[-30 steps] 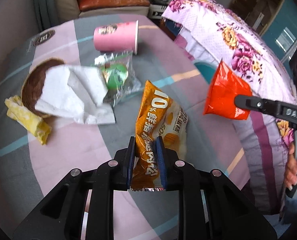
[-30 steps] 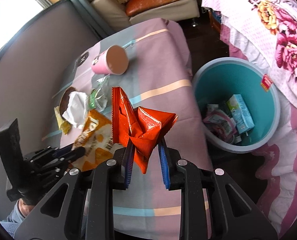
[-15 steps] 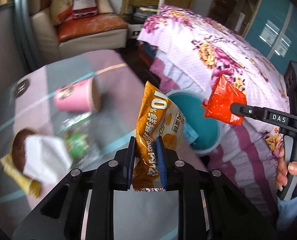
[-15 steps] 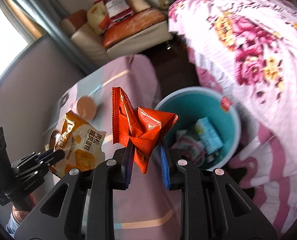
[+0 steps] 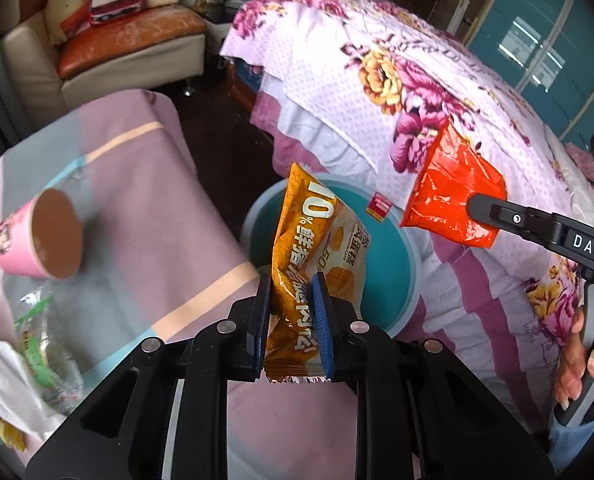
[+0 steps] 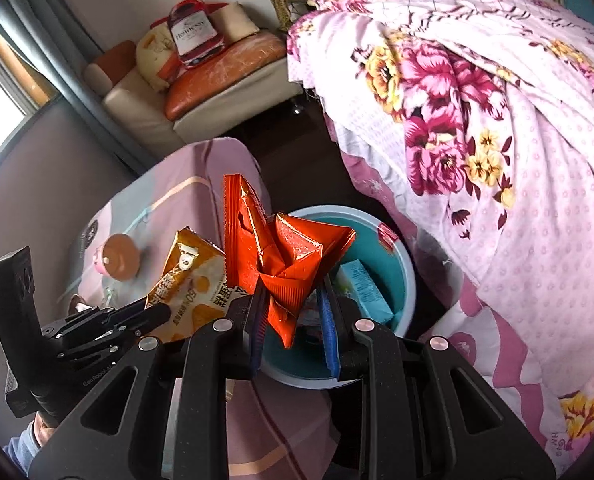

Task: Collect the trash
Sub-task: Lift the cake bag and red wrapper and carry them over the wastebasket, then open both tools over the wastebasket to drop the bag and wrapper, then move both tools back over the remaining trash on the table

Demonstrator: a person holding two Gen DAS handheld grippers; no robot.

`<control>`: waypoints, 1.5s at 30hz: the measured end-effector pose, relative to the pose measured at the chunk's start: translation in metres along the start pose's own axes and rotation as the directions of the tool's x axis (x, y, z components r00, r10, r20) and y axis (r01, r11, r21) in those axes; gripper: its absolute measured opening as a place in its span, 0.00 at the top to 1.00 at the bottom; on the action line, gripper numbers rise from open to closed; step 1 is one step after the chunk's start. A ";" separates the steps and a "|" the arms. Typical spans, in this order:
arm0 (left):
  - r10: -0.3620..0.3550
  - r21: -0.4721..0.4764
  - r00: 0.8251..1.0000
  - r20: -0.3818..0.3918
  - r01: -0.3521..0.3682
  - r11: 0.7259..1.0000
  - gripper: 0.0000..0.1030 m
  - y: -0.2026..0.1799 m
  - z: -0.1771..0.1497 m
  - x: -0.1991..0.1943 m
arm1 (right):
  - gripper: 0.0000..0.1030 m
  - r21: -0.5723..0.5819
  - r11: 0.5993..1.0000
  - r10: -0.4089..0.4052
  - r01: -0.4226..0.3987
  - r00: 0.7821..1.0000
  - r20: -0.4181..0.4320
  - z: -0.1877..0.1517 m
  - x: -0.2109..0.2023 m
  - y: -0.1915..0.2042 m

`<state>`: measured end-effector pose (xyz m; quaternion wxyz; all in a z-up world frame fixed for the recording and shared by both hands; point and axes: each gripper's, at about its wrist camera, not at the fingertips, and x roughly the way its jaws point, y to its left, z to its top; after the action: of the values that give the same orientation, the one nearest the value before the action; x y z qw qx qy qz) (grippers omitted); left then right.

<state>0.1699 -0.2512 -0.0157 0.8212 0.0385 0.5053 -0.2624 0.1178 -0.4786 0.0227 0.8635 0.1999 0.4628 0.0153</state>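
My left gripper (image 5: pixel 293 286) is shut on an orange snack bag (image 5: pixel 311 236) and holds it upright in front of the teal bin (image 5: pixel 393 276). My right gripper (image 6: pixel 293 284) is shut on a crumpled red wrapper (image 6: pixel 285 252), also above the teal bin (image 6: pixel 393 264). In the left wrist view the red wrapper (image 5: pixel 453 196) hangs at the right, off the other gripper's tip. In the right wrist view the orange snack bag (image 6: pixel 189 280) shows at the left in the other gripper. A light blue carton (image 6: pixel 363 292) lies inside the bin.
A pink paper cup (image 5: pixel 37 236) lies on its side on the striped table (image 5: pixel 149 216), with a clear wrapper (image 5: pixel 45 340) and white paper (image 5: pixel 5 384) at the lower left. A bed with a flowered cover (image 5: pixel 397 80) stands right of the bin. A sofa (image 5: pixel 109 52) is behind.
Both grippers have carried their wrappers off the table, sideways toward the teal bin. The bin has come into view behind the orange bag. The cup and table litter have slid to the left.
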 end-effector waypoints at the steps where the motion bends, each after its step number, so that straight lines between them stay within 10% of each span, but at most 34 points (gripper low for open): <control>1: -0.002 0.003 1.000 -0.009 0.002 1.000 0.79 -0.001 0.001 0.005 | 0.78 0.005 1.000 -0.002 0.002 1.000 -0.006 0.001 0.003 -0.002; 13: -0.020 0.005 0.998 -0.064 0.020 1.000 0.76 -0.008 0.012 0.039 | 0.78 0.039 0.999 -0.024 0.026 0.999 -0.040 0.006 0.022 -0.021; 18: -0.010 0.004 0.997 -0.070 0.010 1.000 0.35 -0.008 0.010 0.044 | 0.78 0.050 0.998 -0.030 0.032 0.998 -0.053 0.007 0.027 -0.025; 22: 0.003 -0.003 0.997 -0.073 -0.003 1.000 0.23 -0.004 0.009 0.045 | 0.77 0.050 0.998 -0.034 0.037 0.997 -0.063 0.007 0.031 -0.026; 33: -0.002 -0.057 0.995 -0.095 -0.004 0.998 0.21 0.013 -0.003 0.038 | 0.75 0.035 0.998 -0.055 0.058 0.994 -0.099 0.006 0.044 -0.017; 45: -0.017 -0.082 0.996 -0.091 0.009 0.997 0.14 0.025 -0.013 0.028 | 0.33 0.042 0.996 -0.079 0.085 0.990 -0.117 0.004 0.048 -0.004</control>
<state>0.1810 -0.2360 -0.0508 0.7962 0.0136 0.5531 -0.2448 0.1478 -0.4731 -0.0153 0.8303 0.1997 0.5199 -0.0196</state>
